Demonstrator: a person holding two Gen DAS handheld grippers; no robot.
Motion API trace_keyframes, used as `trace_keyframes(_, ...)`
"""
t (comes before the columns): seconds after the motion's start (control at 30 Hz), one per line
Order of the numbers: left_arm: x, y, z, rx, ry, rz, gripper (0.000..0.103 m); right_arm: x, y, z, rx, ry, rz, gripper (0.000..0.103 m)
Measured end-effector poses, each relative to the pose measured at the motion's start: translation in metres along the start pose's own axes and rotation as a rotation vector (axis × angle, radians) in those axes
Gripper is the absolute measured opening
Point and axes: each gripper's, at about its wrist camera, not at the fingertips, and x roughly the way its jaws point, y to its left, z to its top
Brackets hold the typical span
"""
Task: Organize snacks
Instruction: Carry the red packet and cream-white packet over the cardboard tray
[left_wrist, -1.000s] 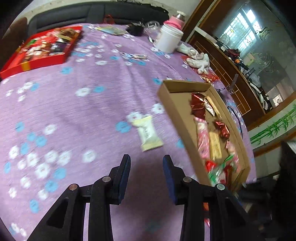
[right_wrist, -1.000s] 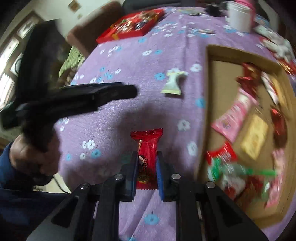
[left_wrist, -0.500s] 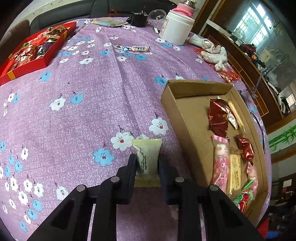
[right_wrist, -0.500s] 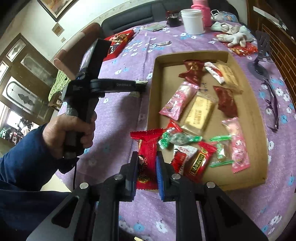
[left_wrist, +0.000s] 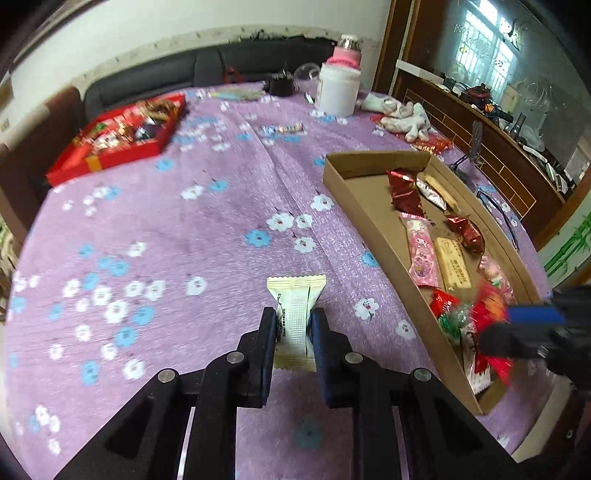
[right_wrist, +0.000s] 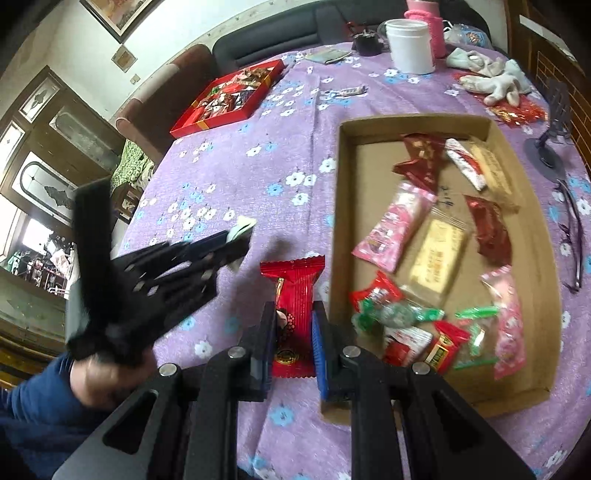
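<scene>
Snacks: about a dozen wrapped pieces already lie in the cardboard tray (right_wrist: 343, 229) at right; left gripper (left_wrist: 293, 332) clamps a cream packet (left_wrist: 295, 314), right gripper (right_wrist: 293, 332) a red packet (right_wrist: 293, 295), both outside the tray, undelivered.

The left gripper (left_wrist: 294, 328) points steeply down, its jaws clamped flat on a cream snack packet (left_wrist: 295, 320) that sticks out toward 12 o'clock. The right gripper (right_wrist: 293, 334) is tilted down alike, pinching a red snack packet (right_wrist: 293, 317). In the right wrist view the left hand (right_wrist: 101, 373), blurred in a blue sleeve (right_wrist: 33, 413), sits at 8 o'clock.
</scene>
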Motion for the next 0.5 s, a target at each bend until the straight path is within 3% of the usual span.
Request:
trace_keyframes(0.2, -0.025, 0.000, -0.004, 0.028, -0.054, 0.098, 0.019, 0.002, 0.013, 0.004, -0.020, -0.004, 0.029, 0.017)
trace_keyframes(0.5, -0.043, -0.021, 0.002, 0.086, -0.097, 0.144, 0.019, -0.018, 0.008, 0.000, -0.007, -0.053, 0.047, 0.017)
